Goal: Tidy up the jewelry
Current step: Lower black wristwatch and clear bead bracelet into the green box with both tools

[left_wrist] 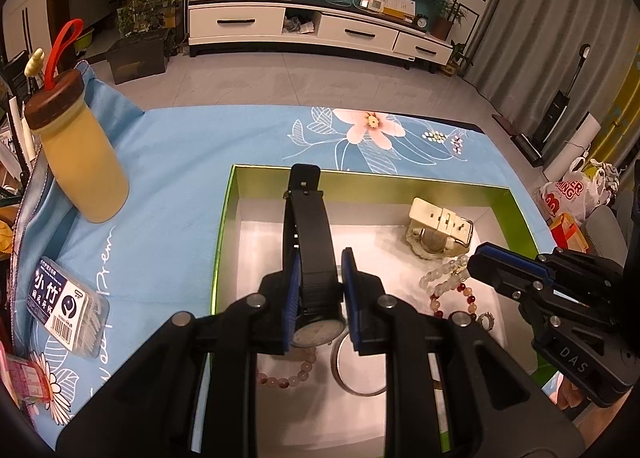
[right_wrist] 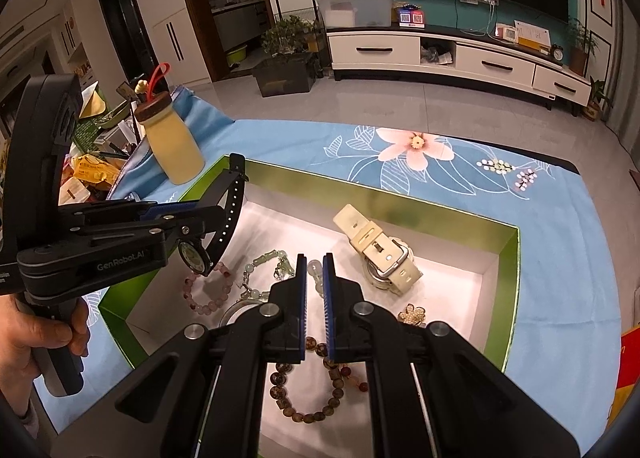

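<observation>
A green-walled box with a white floor lies on the blue cloth. My left gripper is shut on a black watch and holds it above the box's left part; it also shows in the right wrist view. My right gripper is nearly closed and empty, hovering over a pale bead bracelet. A cream watch, a pink bead bracelet, a brown bead bracelet, a silver bangle and a gold brooch lie in the box.
A cream bottle with a brown lid stands at the cloth's left. A floss-pick pack lies near the left edge. Clutter sits beyond the cloth's left edge. A bag sits right of the table.
</observation>
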A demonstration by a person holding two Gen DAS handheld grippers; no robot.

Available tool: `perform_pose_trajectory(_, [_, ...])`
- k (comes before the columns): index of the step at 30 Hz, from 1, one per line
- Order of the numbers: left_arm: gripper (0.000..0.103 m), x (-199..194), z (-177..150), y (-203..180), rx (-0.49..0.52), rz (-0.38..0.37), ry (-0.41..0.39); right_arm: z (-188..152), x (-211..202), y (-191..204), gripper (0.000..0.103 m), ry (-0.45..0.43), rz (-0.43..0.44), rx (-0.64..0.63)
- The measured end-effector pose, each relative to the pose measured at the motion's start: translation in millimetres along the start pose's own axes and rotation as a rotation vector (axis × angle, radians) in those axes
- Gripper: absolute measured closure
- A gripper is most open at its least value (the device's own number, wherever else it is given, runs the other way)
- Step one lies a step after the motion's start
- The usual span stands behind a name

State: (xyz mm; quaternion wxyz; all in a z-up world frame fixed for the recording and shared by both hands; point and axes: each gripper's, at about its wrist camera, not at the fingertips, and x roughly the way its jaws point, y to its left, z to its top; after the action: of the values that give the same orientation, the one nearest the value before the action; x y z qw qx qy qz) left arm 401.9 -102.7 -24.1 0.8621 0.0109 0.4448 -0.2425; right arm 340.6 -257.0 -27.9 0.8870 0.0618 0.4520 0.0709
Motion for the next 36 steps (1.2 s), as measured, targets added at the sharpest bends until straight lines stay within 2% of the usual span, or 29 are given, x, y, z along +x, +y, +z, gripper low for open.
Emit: perform_pose_trajectory(36, [0.083,2.5,3.6,-1.5,0.023,0.034,0.010,5.9,8.3,-0.9,0.096,0.022,-0.033,-0.011])
